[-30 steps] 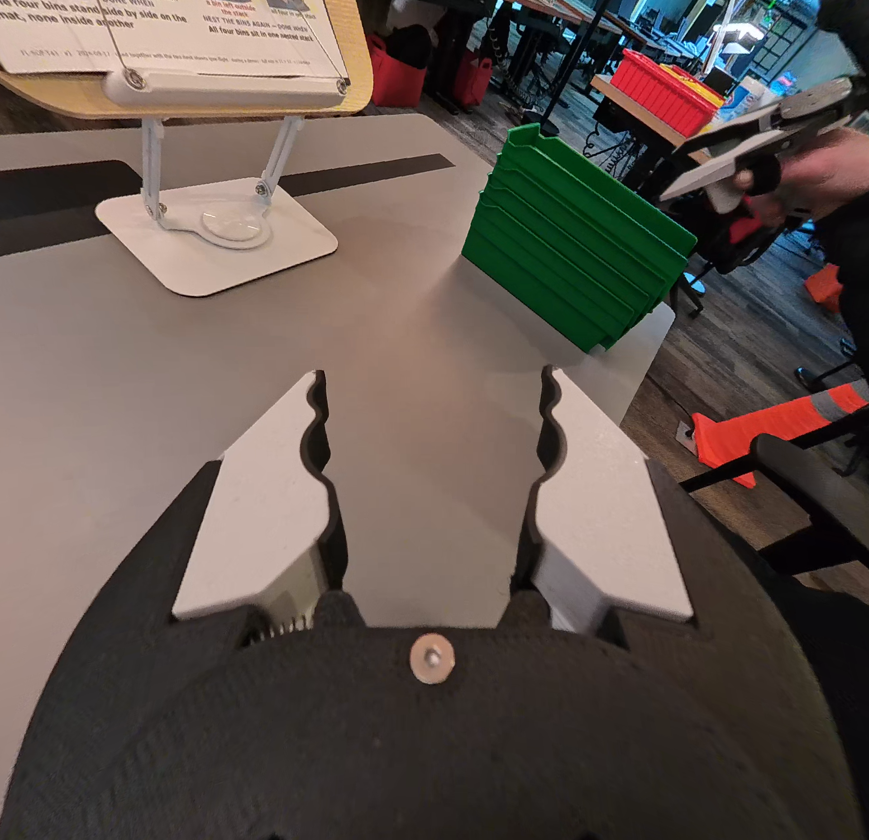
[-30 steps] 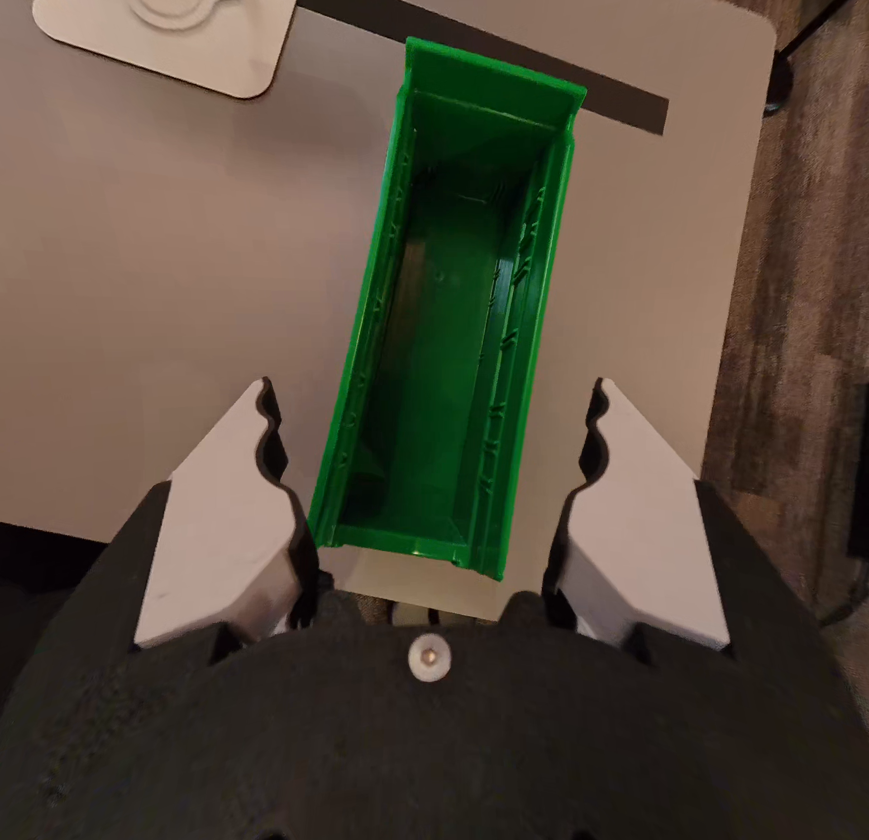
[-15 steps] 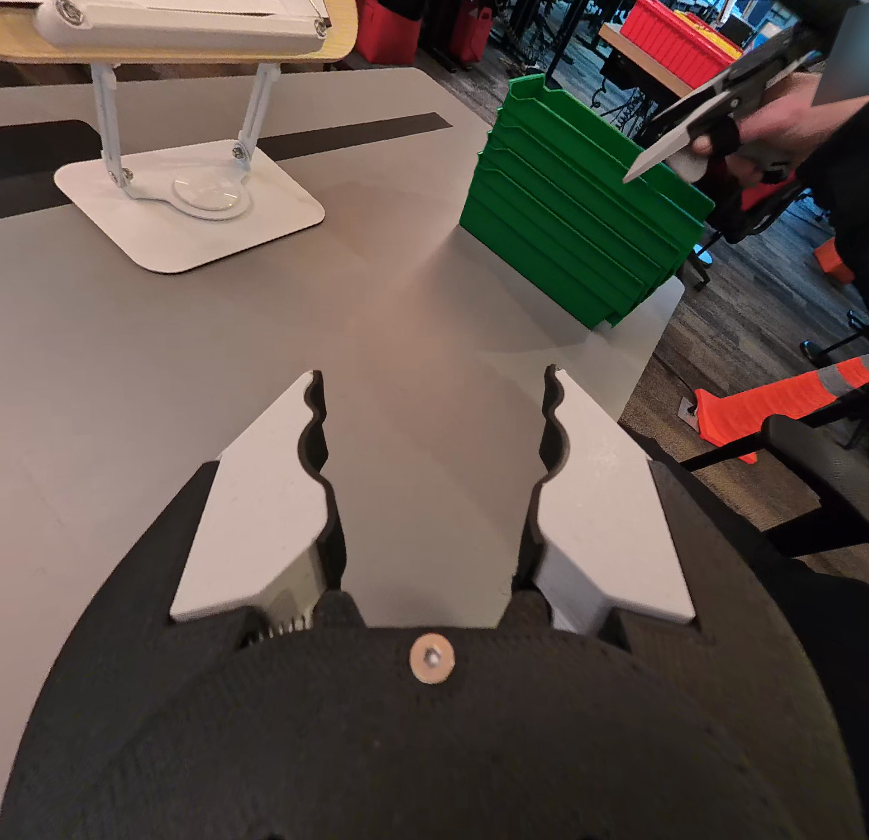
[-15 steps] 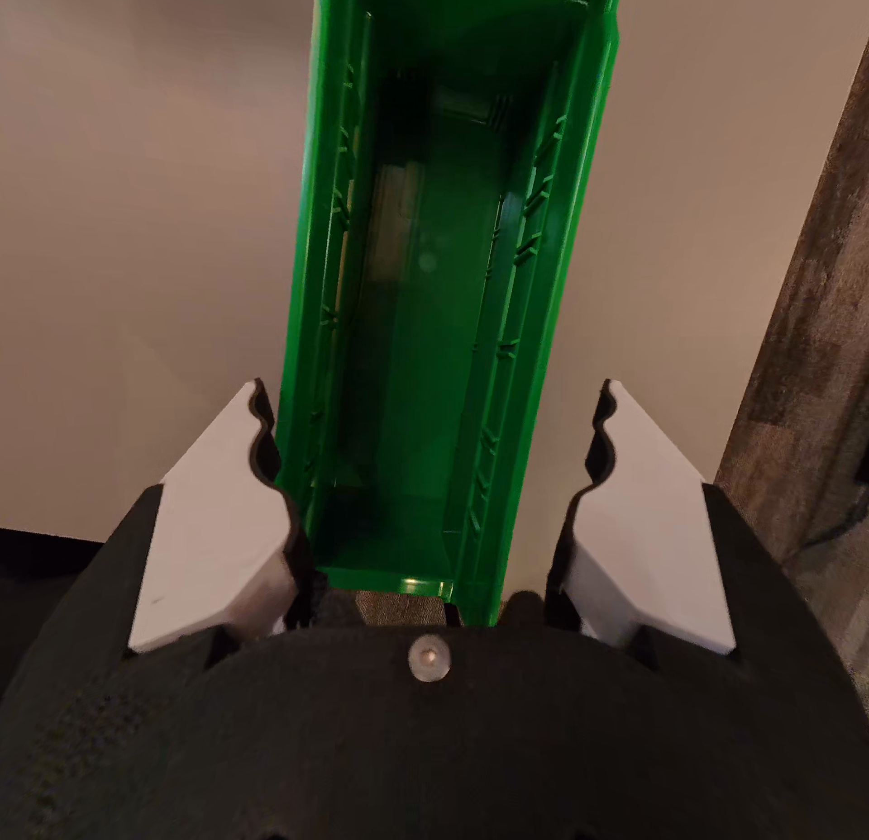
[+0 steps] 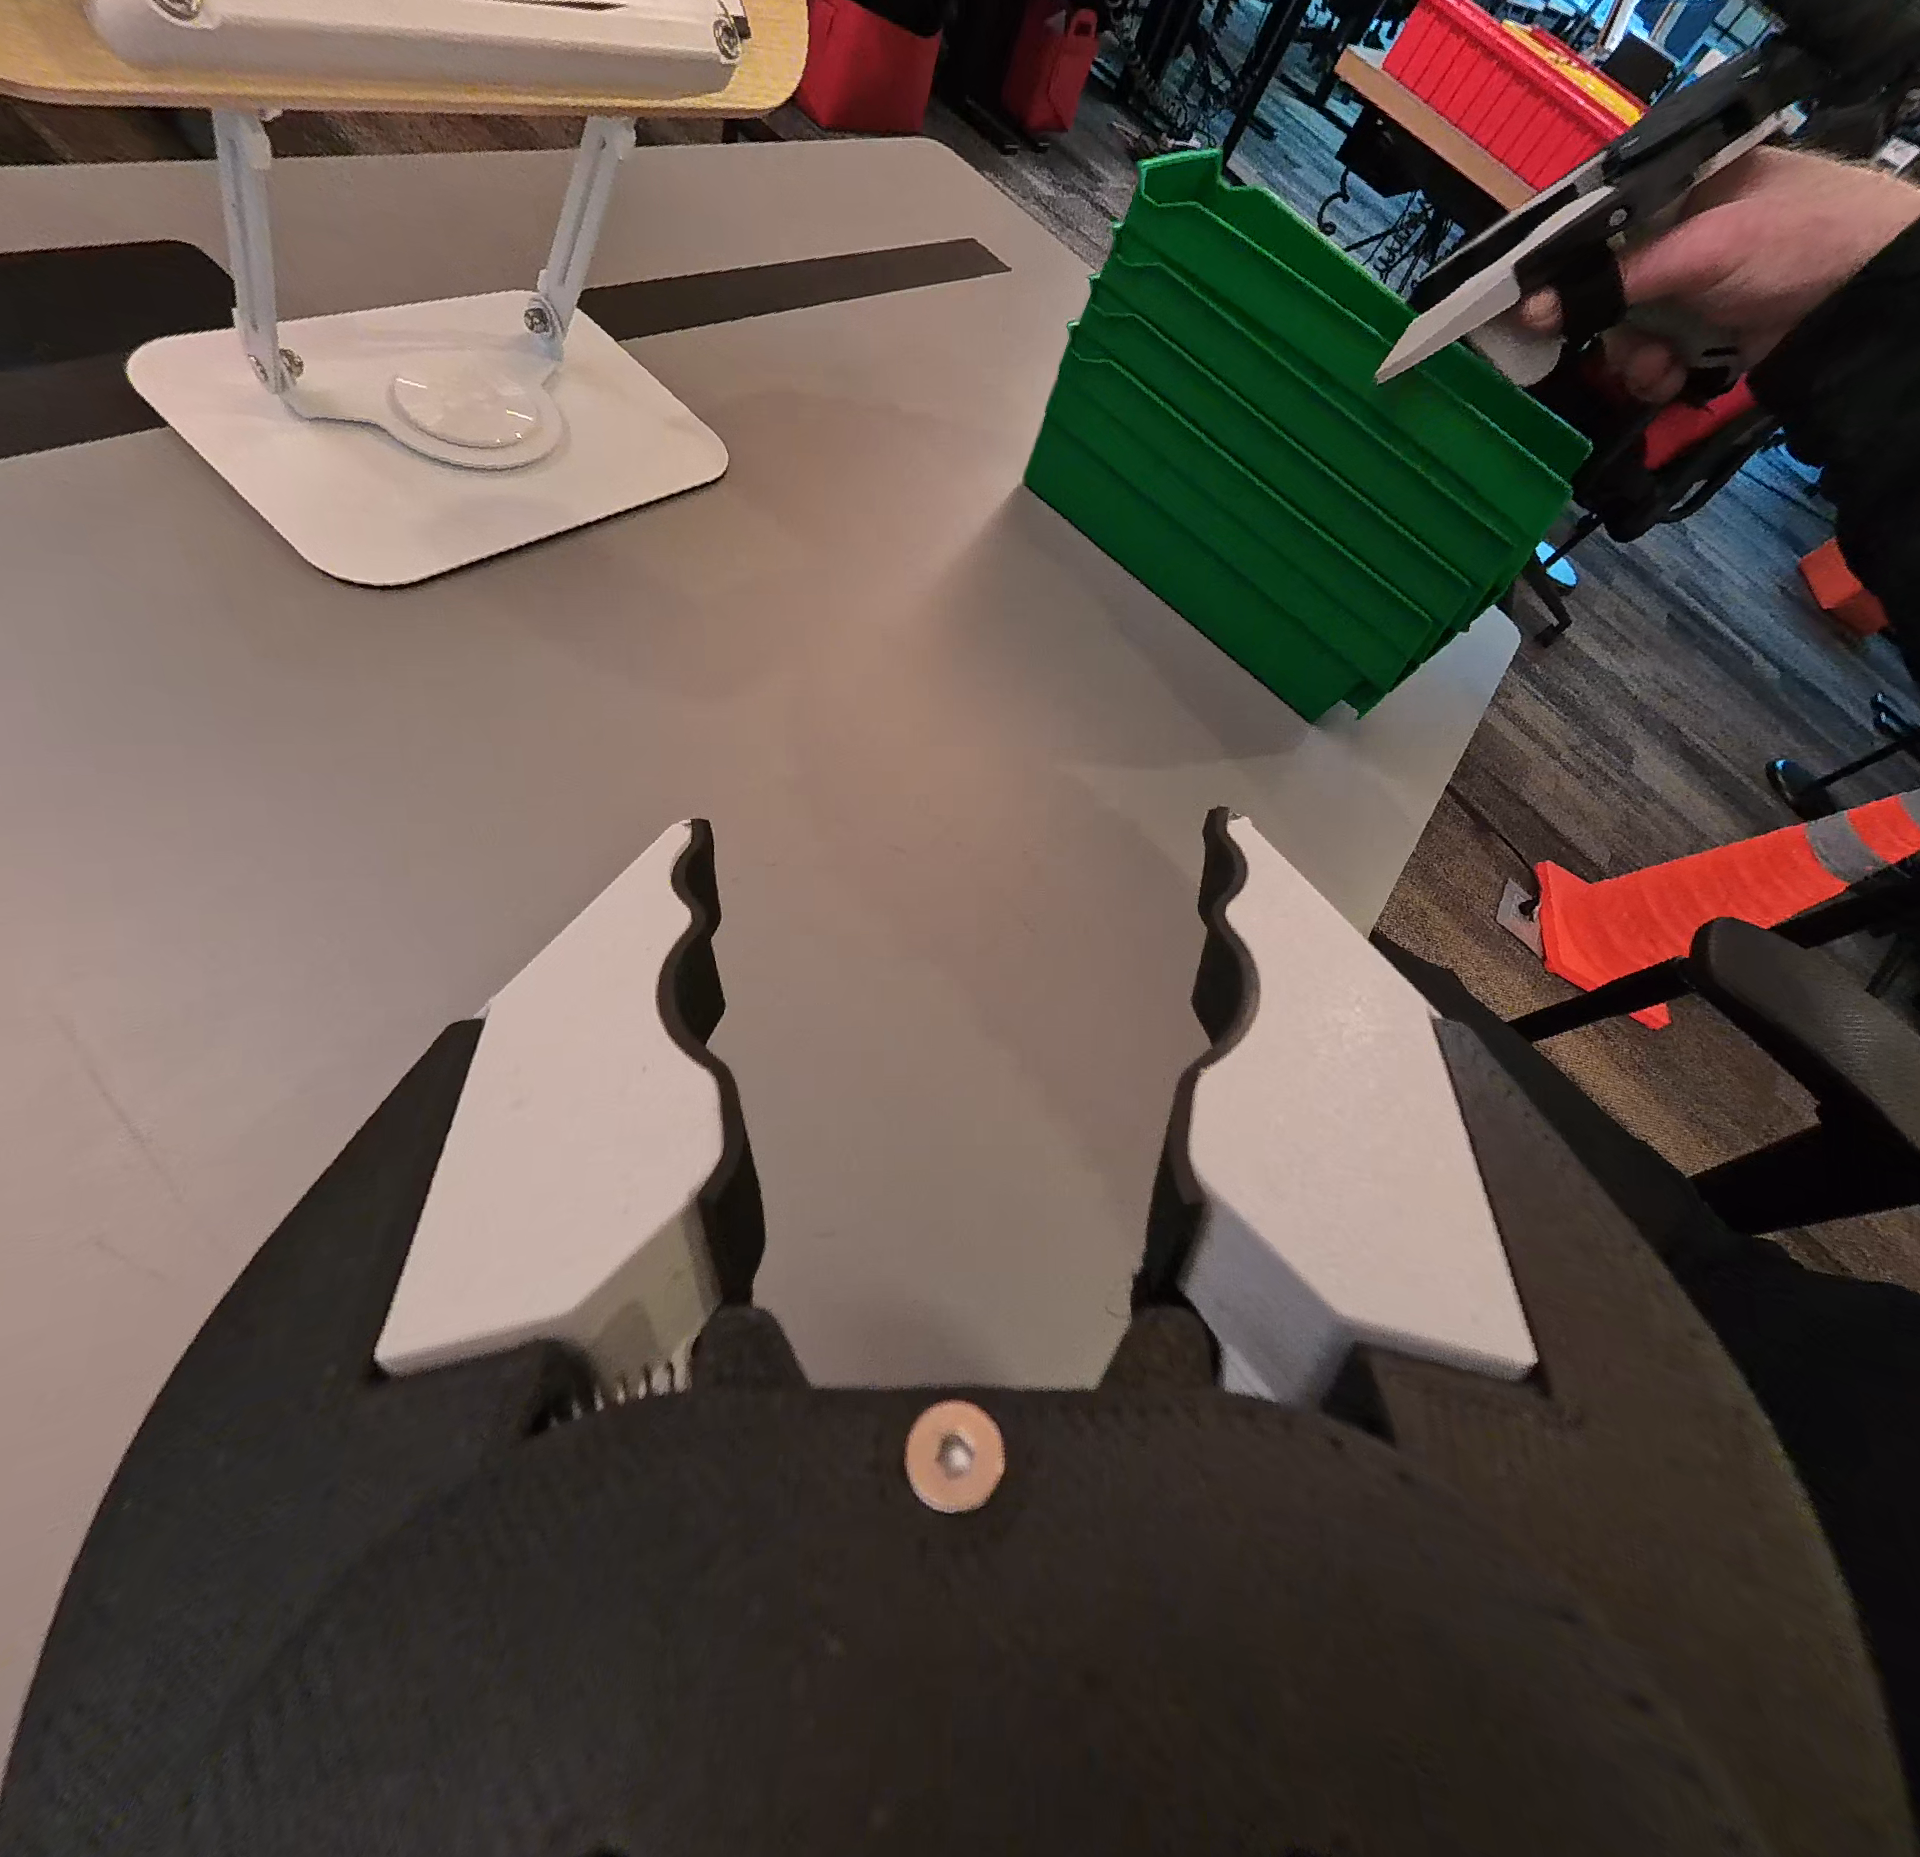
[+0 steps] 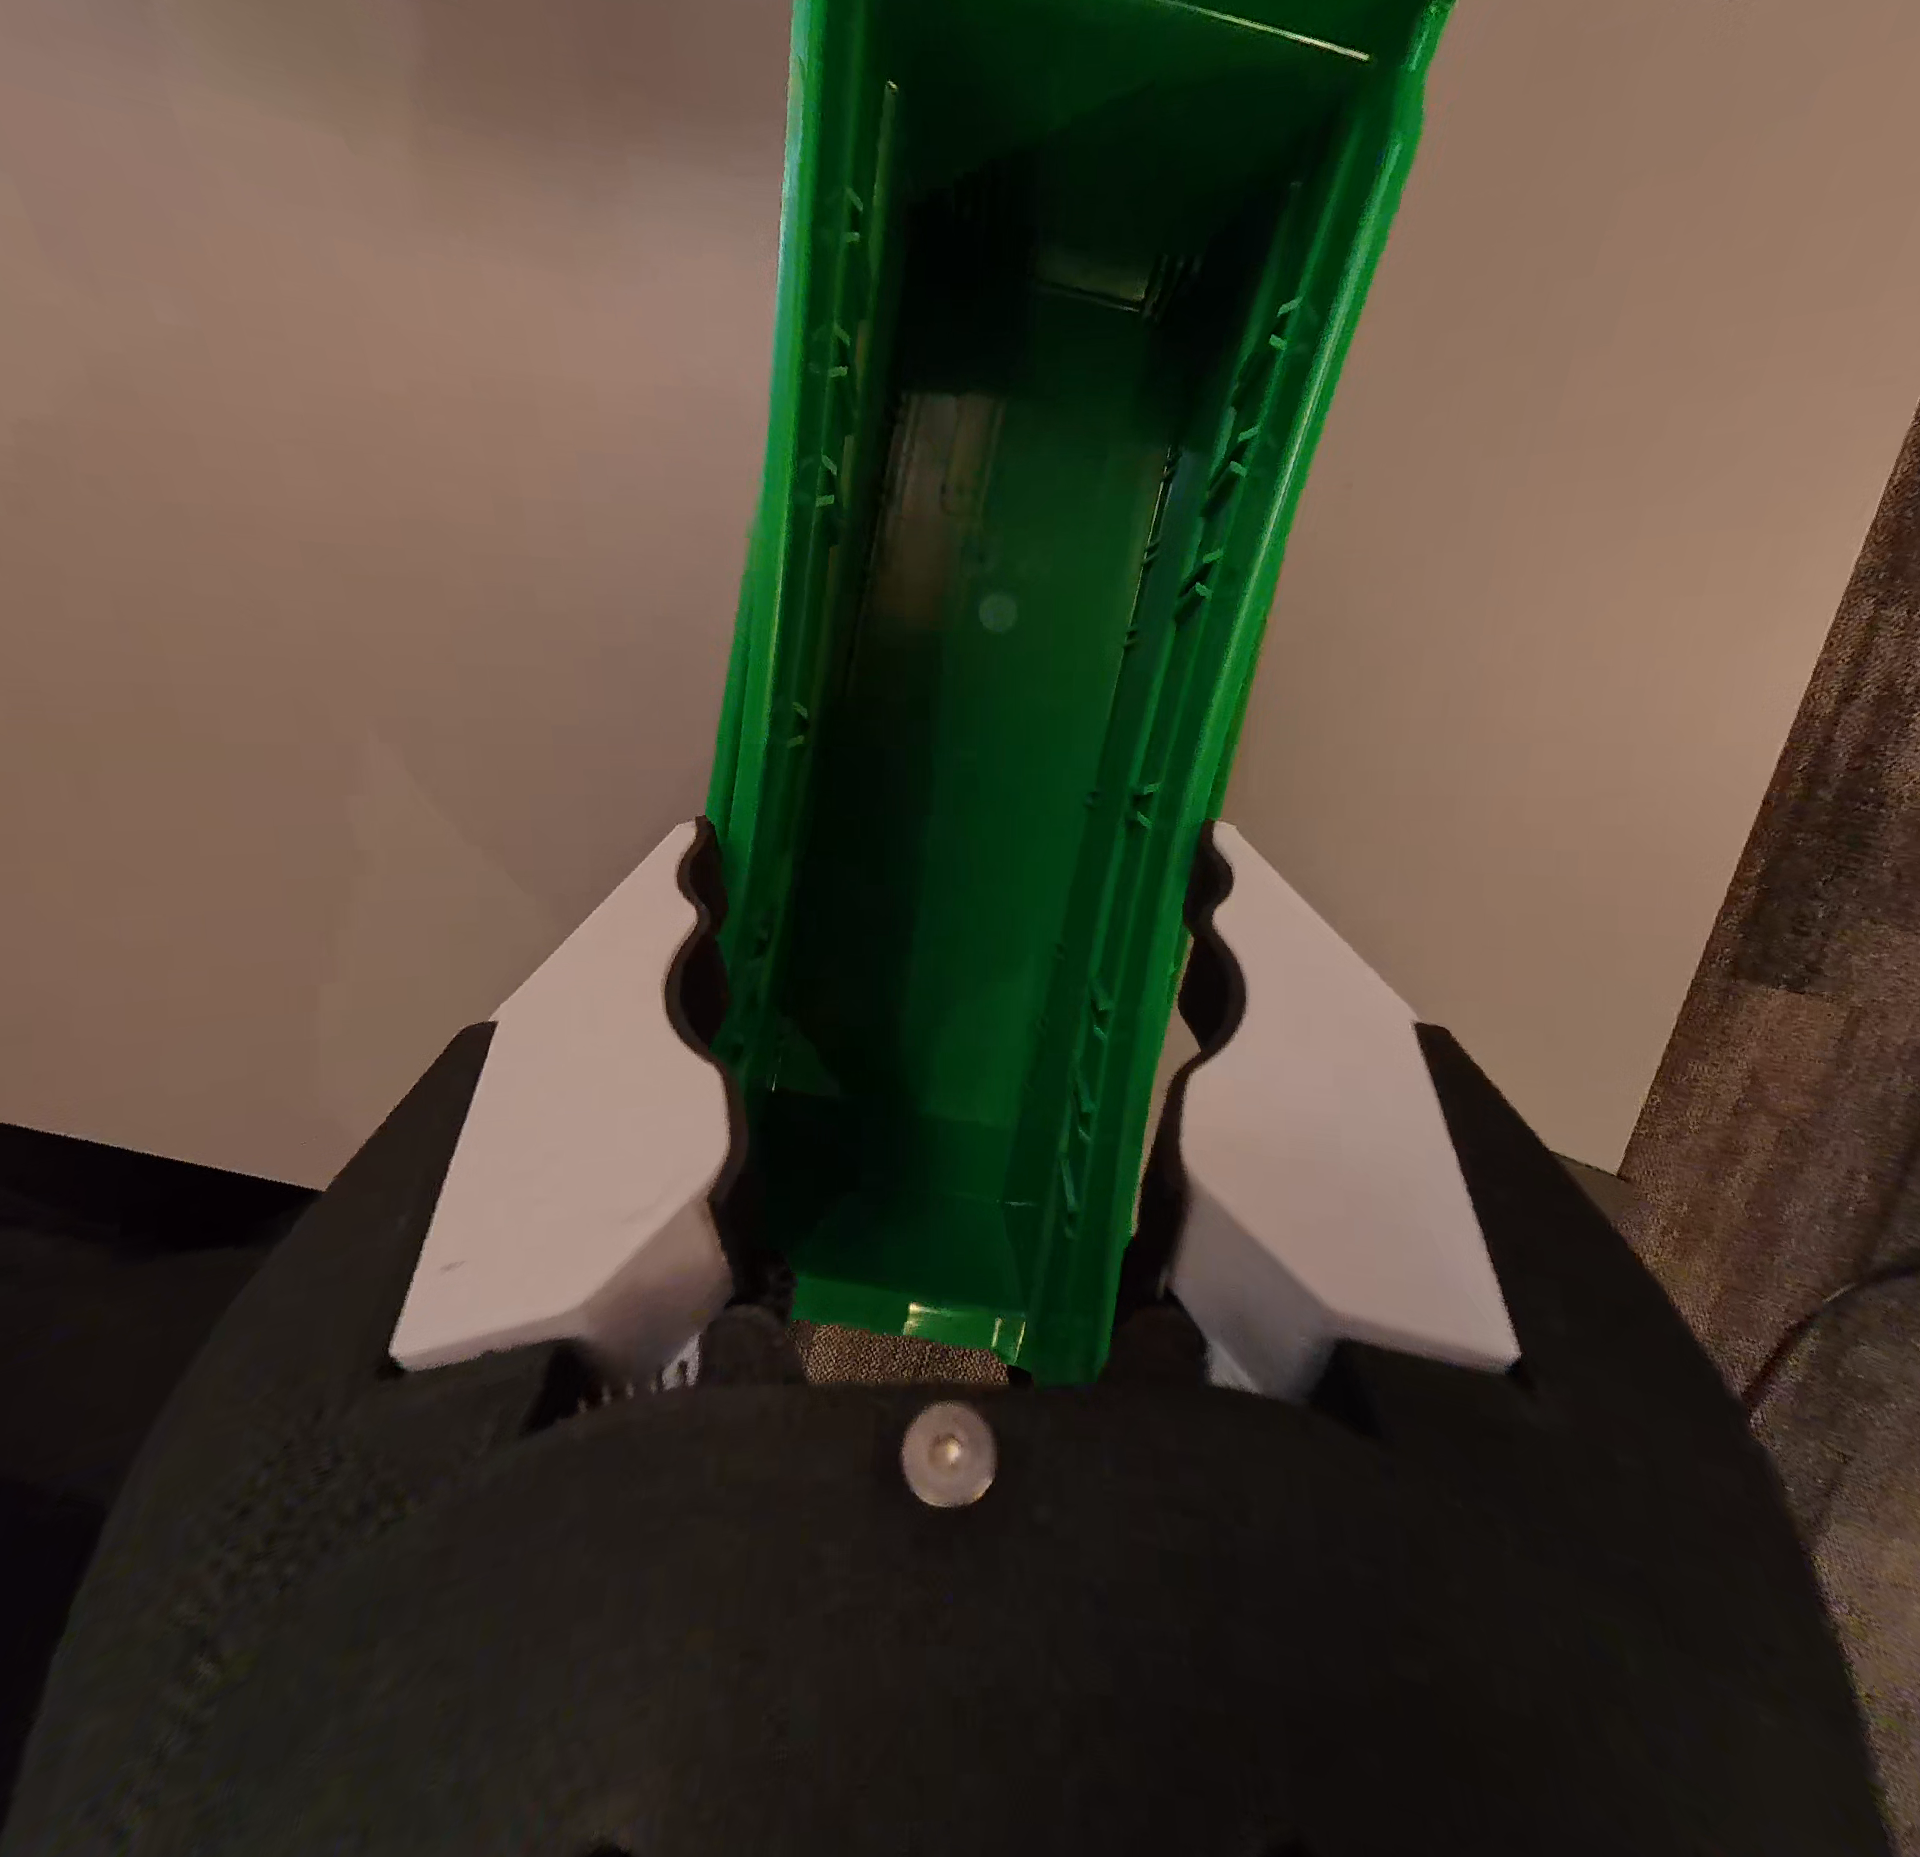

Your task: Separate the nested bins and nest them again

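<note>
A stack of nested green bins [image 5: 1278,457] stands near the far right edge of the grey table [image 5: 416,768]. In the right wrist view I look down into the top bin [image 6: 997,664]. My right gripper [image 6: 956,841] straddles the bin's near end, and both pads press its long side walls. The same gripper also shows in the left wrist view [image 5: 1397,368], held by a hand above the stack. My left gripper [image 5: 956,831] is open and empty, over bare table in front of the stack.
A white document stand [image 5: 416,425] with a wooden board stands at the back left. A black strip [image 5: 779,275] crosses the table. Off the right edge are an orange cone [image 5: 1714,893], a black chair [image 5: 1818,1028] and a red crate [image 5: 1496,72].
My right gripper came down over the near end of the top bin and its fingers closed in against the bin's side walls. My left gripper stayed open and shifted slightly.
</note>
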Demonstrator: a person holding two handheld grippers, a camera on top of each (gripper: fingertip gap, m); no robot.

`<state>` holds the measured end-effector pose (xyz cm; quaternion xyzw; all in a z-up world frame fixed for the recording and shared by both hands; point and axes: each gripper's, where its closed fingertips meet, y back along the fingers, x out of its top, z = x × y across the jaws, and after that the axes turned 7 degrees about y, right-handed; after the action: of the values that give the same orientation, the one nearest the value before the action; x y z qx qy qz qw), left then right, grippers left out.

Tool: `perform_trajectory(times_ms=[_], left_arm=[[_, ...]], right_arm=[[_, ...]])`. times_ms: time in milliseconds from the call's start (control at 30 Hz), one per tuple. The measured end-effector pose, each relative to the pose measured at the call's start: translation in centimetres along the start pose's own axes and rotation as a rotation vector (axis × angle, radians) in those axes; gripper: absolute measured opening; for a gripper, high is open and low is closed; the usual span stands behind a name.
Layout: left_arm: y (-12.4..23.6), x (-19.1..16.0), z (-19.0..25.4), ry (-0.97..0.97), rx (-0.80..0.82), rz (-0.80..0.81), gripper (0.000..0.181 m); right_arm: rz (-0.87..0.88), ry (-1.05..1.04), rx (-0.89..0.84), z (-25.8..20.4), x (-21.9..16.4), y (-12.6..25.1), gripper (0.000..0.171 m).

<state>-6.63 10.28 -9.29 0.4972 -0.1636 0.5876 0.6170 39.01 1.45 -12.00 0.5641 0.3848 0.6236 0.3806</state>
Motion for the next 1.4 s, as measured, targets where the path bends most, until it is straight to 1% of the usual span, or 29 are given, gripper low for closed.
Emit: perform_trajectory(times_ms=[167, 533, 700, 767, 867, 1033, 1233, 1333, 1400], left_arm=[[0.1, 0.0, -0.3, 0.006, 0.005, 0.004, 0.091], [-0.4, -0.3, 0.0, -0.002, -0.001, -0.013, 0.091], [-0.2, -0.1, -0.1, 0.002, 0.0, -0.005, 0.091], [-0.4, -0.2, 0.0, 0.002, -0.003, -0.007, 0.091], [-0.7, -0.4, 0.2, -0.004, -0.008, -0.018, 0.091], [-0.7, -0.5, 0.3, -0.014, -0.005, -0.025, 0.091], [0.0, -0.2, -0.4, 0.003, -0.005, 0.0, 0.091], [0.1, -0.2, -0.6, 0.007, -0.004, -0.001, 0.091], [0.0, -0.3, -0.6, 0.007, -0.003, -0.005, 0.091]], right_arm=[[0.047, -0.008, 0.006, 0.3, 0.8, 1.2, 0.087], [0.229, -0.005, -0.014, 0.1, 5.0, 7.5, 0.086], [0.364, 0.031, 0.018, -3.1, 7.9, 11.3, 0.087], [0.408, 0.033, 0.05, -5.2, 9.0, 11.8, 0.087], [0.432, 0.034, 0.119, -8.7, 10.1, 10.3, 0.088], [0.445, -0.026, 0.164, -12.5, 9.7, 4.7, 0.088], [0.348, -0.102, 0.101, -13.2, 5.9, -3.5, 0.088], [0.292, -0.093, 0.075, -13.4, 4.0, -6.5, 0.093], [0.274, -0.091, 0.06, -13.6, 3.2, -7.8, 0.096]])
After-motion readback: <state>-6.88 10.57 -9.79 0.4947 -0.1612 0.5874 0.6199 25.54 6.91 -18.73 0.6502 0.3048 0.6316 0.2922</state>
